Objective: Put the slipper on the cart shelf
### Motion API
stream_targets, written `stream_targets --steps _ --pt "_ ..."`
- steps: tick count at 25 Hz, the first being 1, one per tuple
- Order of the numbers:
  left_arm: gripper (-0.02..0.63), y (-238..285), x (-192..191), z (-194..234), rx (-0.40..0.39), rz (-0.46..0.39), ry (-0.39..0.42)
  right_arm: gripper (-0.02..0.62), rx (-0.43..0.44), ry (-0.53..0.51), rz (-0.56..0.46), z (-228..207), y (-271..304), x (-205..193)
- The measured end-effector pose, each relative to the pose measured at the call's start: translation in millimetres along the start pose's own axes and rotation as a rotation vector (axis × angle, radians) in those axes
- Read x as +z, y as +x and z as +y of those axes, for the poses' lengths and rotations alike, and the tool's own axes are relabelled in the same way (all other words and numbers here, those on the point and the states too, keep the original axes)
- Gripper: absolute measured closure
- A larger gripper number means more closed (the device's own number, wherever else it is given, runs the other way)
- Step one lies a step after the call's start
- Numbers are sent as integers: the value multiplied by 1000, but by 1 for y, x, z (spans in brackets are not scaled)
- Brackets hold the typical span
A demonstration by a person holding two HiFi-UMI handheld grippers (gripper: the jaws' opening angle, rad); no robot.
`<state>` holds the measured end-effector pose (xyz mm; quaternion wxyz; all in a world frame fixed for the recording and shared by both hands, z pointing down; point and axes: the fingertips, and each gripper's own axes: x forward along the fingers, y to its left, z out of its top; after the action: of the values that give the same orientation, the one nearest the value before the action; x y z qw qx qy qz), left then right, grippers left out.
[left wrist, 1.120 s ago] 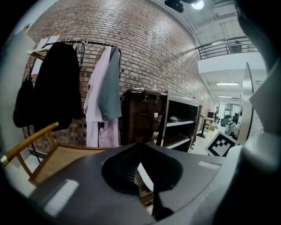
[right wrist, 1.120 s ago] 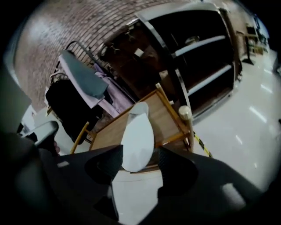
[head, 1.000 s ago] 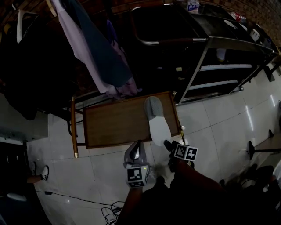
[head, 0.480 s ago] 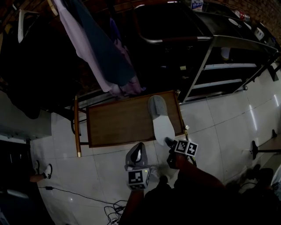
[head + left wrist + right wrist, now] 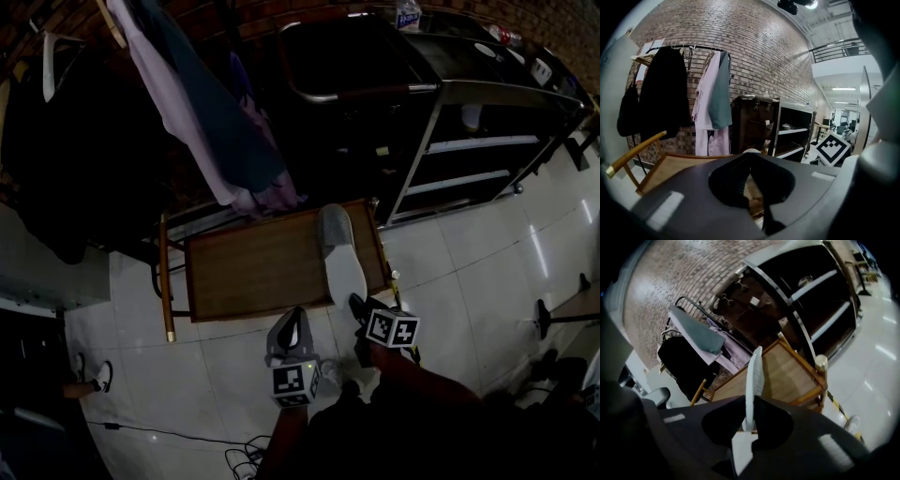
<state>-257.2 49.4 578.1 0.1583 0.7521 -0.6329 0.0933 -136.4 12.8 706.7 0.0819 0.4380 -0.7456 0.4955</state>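
Jaws of the right gripper [image 5: 355, 304], wide a second ago, are closing on the heel of the slipper [image 5: 339, 255]. It lies on the cart shelf [image 5: 253, 267], toe pointing away. The left gripper [image 5: 294, 317] has its jaws together, empty.

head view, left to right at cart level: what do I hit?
wooden handle → cart shelf, bare wood → slipper, at the shelf's right end and overhanging its near edge → metal rack
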Motion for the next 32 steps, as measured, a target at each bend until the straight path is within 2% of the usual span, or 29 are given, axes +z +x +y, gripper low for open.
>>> stream_targets --steps 3,6,12,16,20,24,27,32 --pt "588 -2 3 -3 -11 -10 5 555 9 -163 -89 22 -20 25" --pt "588 -3 9 -5 -19 -27 4 555 29 -276 -167 38 -40 39" --pt "588 -9 55 -11 -47 -129 -19 555 59 -443 -375 81 -88 90" --pt "589 -7 80 -14 -60 -176 15 555 98 -511 -518 114 -119 124" --pt "588 -8 117 -12 -36 -249 36 555 120 -575 -617 138 -142 151" --pt "589 -6 151 -19 -37 -298 73 554 108 -608 -648 140 -154 163" --pt "589 -8 166 -18 -9 -322 81 554 124 -622 -661 146 -160 166" --pt "572 -9 175 -19 -9 -359 79 554 77 -657 -615 127 -163 157"
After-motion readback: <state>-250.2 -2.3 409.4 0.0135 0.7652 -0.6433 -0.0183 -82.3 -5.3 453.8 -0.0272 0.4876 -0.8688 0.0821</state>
